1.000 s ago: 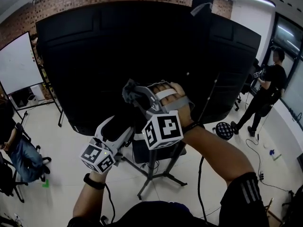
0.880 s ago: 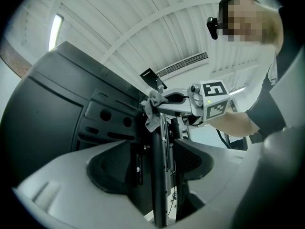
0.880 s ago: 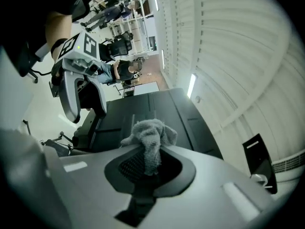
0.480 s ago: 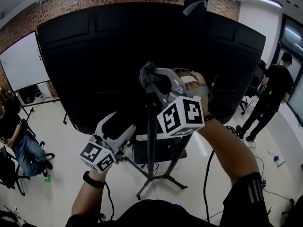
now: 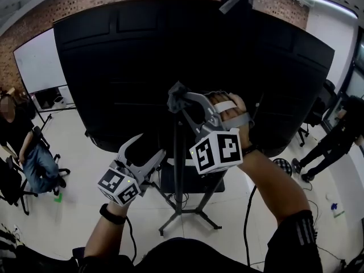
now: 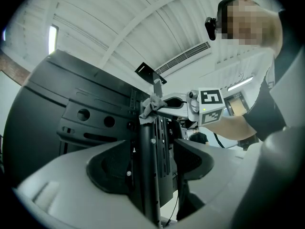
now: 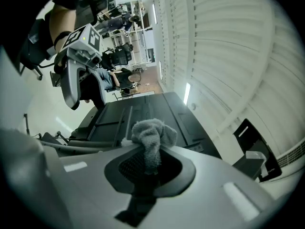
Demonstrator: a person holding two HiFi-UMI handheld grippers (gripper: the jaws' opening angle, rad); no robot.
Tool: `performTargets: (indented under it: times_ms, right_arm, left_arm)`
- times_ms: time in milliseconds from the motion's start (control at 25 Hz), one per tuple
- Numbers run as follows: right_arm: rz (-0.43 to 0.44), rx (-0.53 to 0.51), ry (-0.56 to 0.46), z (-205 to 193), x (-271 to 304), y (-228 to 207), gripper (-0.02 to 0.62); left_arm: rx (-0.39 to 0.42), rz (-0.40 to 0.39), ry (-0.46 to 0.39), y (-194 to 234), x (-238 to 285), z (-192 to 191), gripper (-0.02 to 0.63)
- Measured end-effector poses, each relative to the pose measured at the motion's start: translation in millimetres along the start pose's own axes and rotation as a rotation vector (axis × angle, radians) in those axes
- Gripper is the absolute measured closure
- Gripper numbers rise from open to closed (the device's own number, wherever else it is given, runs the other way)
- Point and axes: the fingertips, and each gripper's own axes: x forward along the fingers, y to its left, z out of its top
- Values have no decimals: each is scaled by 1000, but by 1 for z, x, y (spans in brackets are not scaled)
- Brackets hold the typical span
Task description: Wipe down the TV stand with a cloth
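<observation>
- Grey cloth (image 7: pixel 151 135) is pinched in the right gripper (image 5: pixel 181 100). Its jaws are closed on one fold, and the rest bunches loosely above them. The wad sits high on the TV stand's pole (image 5: pixel 179 164), where the pole meets the back of the black TV (image 5: pixel 125 67), and it looks to be touching there.
- Only a small part of the cloth is held. A hard drag down the pole could pull it out of the jaws, most likely on one of the screw heads or the slotted bracket on the pole.
- The left gripper (image 5: pixel 147 148) is lower, just left of the pole. Its jaws are spread wide and grip nothing. The pole lines up with the gap between them but seems to stand beyond it.
- The stand is therefore unbraced. Sideways pressure high on the pole could rock the TV on the spindly legs (image 5: pixel 199 214) at the pole's foot.
- A downward wipe brings the right gripper towards the left one, so the two could knock together beside the pole unless the left gives way.
- A dark cable (image 5: pixel 248 209) hangs to the right of the pole, and a wide stroke could snag it.
- The hard jaw edges stand close behind the wad. If the cloth slips, bare plastic would scrape the pole or the TV's back.
</observation>
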Motion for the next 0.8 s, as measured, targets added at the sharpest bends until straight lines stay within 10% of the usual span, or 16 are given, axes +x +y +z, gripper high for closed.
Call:
performTargets:
  times_ms: [800]
  right_arm:
    - [109, -18, -122, -17, -5, 91, 561]
  left_arm:
    - [-46, 180, 105, -28, -9, -60, 298]
